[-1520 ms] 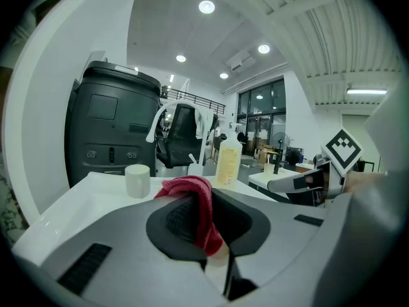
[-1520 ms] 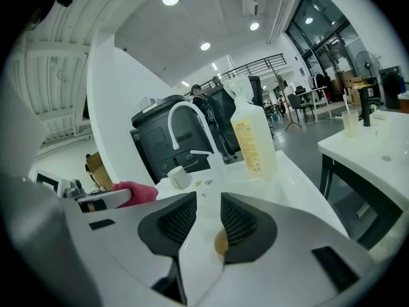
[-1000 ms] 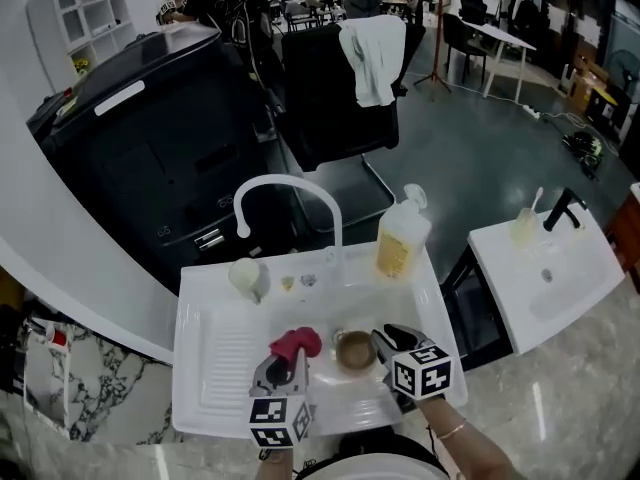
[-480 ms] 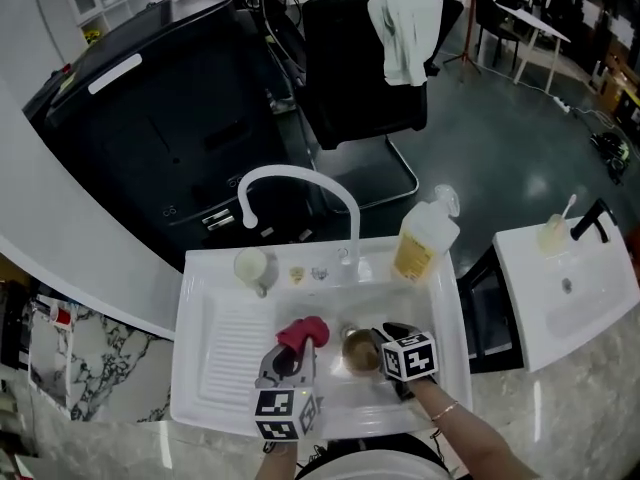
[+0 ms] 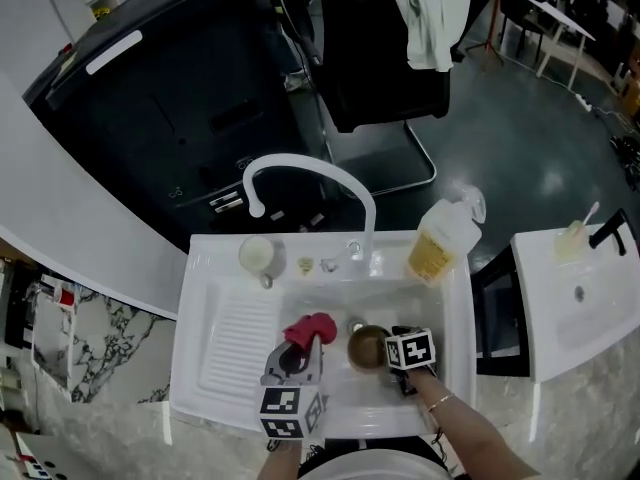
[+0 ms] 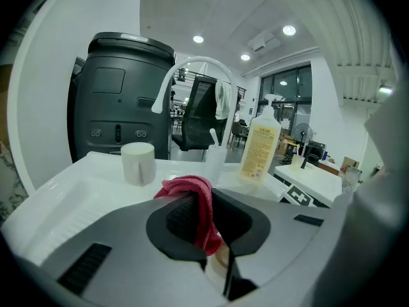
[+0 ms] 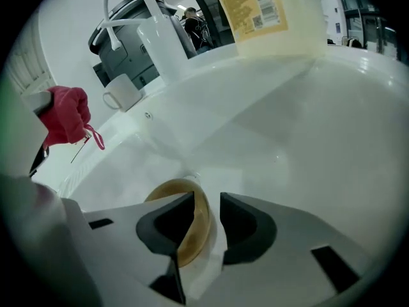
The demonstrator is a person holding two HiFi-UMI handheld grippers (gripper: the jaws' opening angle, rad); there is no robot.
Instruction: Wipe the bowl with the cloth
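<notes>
Right tool (image 7: 207,204), opening, astride amber-seeming bowl (image 7: 193,236)

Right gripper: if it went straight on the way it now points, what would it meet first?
The brown bowl: its rim stands between the jaws of the right gripper, which have just been opening. Behind it lies the sink floor; depth is unclear.

Bowl (image 7: 195,235) was half hidden behind one jaw of right gripper (image 7: 207,200) — soap bottle (image 7: 268,8) cut off at top edge, lower end of cloth (image 6: 192,190) buried in left gripper (image 6: 203,203)
</notes>
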